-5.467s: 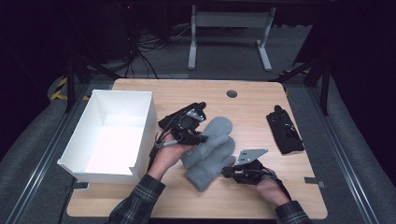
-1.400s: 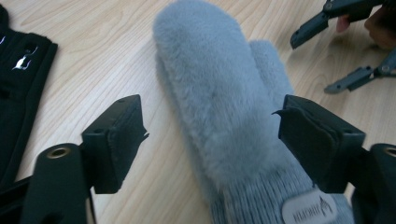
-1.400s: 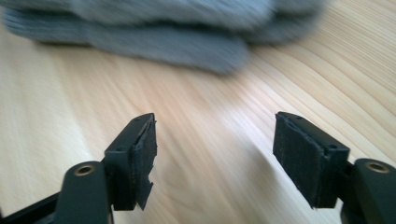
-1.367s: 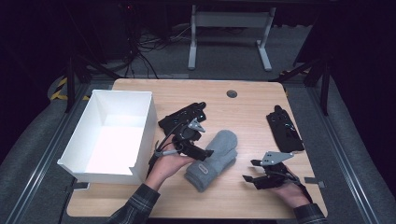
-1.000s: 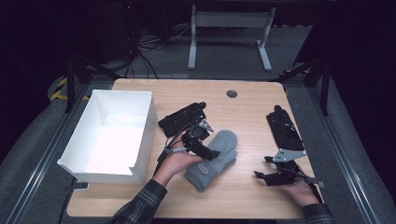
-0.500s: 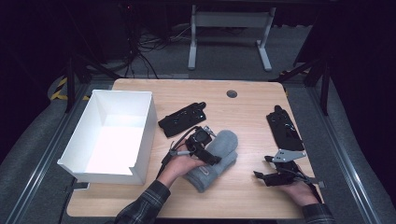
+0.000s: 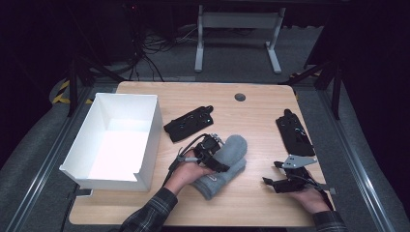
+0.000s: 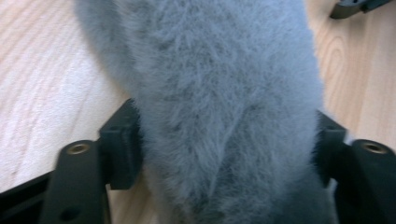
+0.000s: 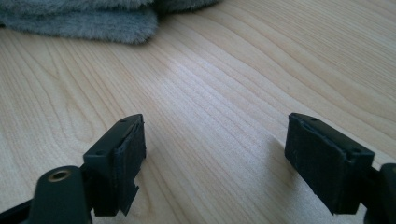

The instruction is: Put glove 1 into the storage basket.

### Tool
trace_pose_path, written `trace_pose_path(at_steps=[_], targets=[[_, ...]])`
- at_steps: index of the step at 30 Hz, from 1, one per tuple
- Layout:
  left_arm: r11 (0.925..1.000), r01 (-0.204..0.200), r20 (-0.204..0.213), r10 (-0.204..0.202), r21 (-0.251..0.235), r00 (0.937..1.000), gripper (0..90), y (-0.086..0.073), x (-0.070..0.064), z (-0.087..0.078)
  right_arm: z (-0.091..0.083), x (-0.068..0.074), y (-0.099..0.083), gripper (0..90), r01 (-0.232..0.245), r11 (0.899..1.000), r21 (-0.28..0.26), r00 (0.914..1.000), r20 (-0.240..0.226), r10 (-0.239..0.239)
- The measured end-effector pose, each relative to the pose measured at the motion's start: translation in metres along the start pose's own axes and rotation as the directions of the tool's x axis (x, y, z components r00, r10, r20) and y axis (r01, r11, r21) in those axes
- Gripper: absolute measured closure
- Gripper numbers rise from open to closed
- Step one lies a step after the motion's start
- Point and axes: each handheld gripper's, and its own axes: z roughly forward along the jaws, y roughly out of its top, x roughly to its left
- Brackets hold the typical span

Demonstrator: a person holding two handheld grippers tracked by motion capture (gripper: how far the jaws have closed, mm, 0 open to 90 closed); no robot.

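- The grey fuzzy sock bundle (image 7: 223, 164) is being seen lying on the bench (image 7: 251, 116) just below the centre of the high view, its long axis running from lower left to upper right of that frame, rounded end toward the upper right.
- In the left gripper view the bundle (image 8: 219, 107) is being seen running straight up the frame between the two black jaws, so its long axis is lying along the claw's line of sight and the jaws are crossing it at right angles.
- The left claw (image 7: 212, 152) is being held closed on the bundle near its upper half; the fleece is being pinched in from both sides at the pads (image 8: 122, 140).
- The white box (image 7: 145, 130) is being seen at the left of the high view, open at the top, lying to the left of the gripped bundle; a move into it is judged to call for a carry leftward across the frame.
- The right claw (image 7: 274, 175) is being held open and empty at the lower right of the high view, well apart from the bundle, so the left one is the nearer.
- In the right gripper view the bundle's edge (image 9: 93, 21) is being seen at the upper left, with bare wood between the spread pads (image 9: 133, 154).
- Two black gadgets, one (image 7: 189, 123) above the bundle and one (image 7: 294, 133) at the right, are being left untouched.
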Motion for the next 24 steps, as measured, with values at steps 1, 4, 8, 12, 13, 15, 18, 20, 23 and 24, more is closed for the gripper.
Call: trace_pose_path(at_steps=[1,4,8,12,13,15,18,20,23,24], targets=[[1.0,0.001,0.007,-0.001,0.003,1.0,36.1,0.0,0.0,0.0,0.0,0.0,0.0,20.9,0.0,1.0,0.0,1.0,0.0,0.0],[0.9999,0.003,0.025,-0.003,0.014,0.9997,40.6,0.001,0.0,0.0,0.0,0.0,0.0,20.8,0.0,1.0,-0.003,1.0,0.0,0.0],[0.9995,0.0,0.057,-0.002,0.032,0.9984,48.2,0.002,0.0,0.001,0.0,0.0,-0.001,20.6,-0.001,1.0,-0.006,1.0,0.001,0.001],[0.9978,-0.01,0.092,0.004,0.066,0.9957,57.4,0.004,0.0,0.002,0.0,0.0,-0.001,20.6,0.001,1.0,-0.006,1.0,0.001,-0.001],[0.9974,-0.014,0.097,0.007,0.071,0.9952,59.7,0.005,0.0,0.001,0.0,0.0,-0.001,20.6,0.0,1.0,-0.005,1.0,0.003,0.0],[0.9976,-0.006,0.1,-0.001,0.069,0.995,64.0,0.005,-0.002,0.001,0.0,0.0,-0.001,20.6,0.0,1.0,-0.006,1.0,0.001,0.0],[0.9972,-0.016,0.108,0.008,0.073,0.9942,69.0,0.006,-0.004,-0.002,0.0,0.0,-0.001,20.6,0.0,1.0,-0.005,1.0,0.003,0.0],[0.9976,-0.029,0.101,0.023,0.063,0.9947,70.1,0.006,-0.005,-0.004,0.0,0.0,-0.001,20.6,0.0,1.0,-0.005,1.0,0.003,0.0],[0.9979,-0.042,0.093,0.037,0.05,0.995,70.7,0.007,-0.009,-0.009,0.0,0.0,-0.001,20.4,0.0,1.0,-0.006,1.0,0.001,0.0],[0.9979,-0.048,0.083,0.045,0.043,0.9955,70.8,0.008,-0.01,-0.011,0.0,0.0,-0.001,20.3,0.001,1.0,-0.004,1.0,0.003,-0.001]])
